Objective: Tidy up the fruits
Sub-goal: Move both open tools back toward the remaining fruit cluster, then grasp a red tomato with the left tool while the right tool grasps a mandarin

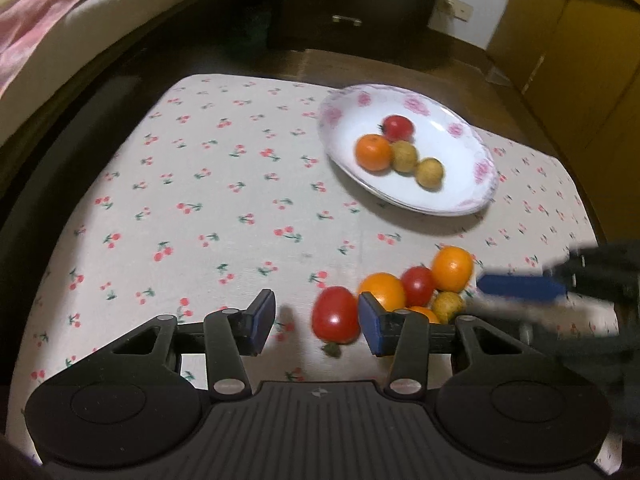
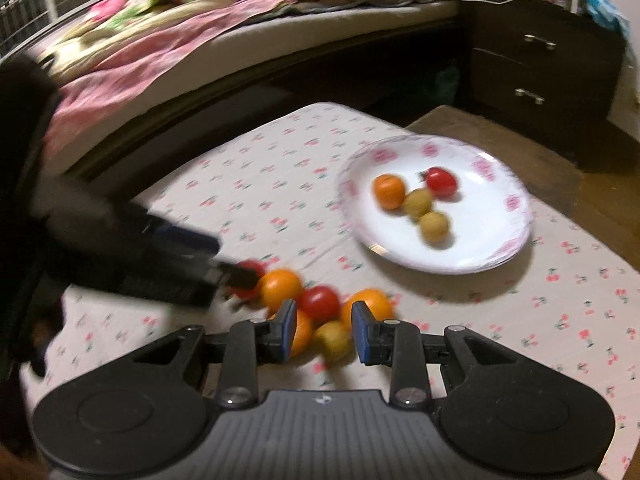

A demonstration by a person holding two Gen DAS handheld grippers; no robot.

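Note:
A white plate with pink flowers (image 1: 464, 196) (image 2: 496, 240) holds a tomato (image 1: 397, 127), an orange (image 1: 373, 152) and two yellow-green fruits (image 1: 404, 156). A loose pile of oranges, tomatoes and a yellow-green fruit lies on the cloth in front of it. My left gripper (image 1: 316, 322) is open, with a red tomato (image 1: 335, 315) between its fingers near the right one. My right gripper (image 2: 323, 334) is open around a yellow-green fruit (image 2: 335, 339) of the pile, an orange (image 2: 302, 332) by its left finger. Each gripper shows blurred in the other's view.
The table has a cherry-print cloth (image 1: 200, 200). A bed with a pink blanket (image 2: 180, 32) runs along its far side. A dark drawer unit (image 2: 536, 64) stands behind the plate. Yellow cabinets (image 1: 580, 40) are at the right.

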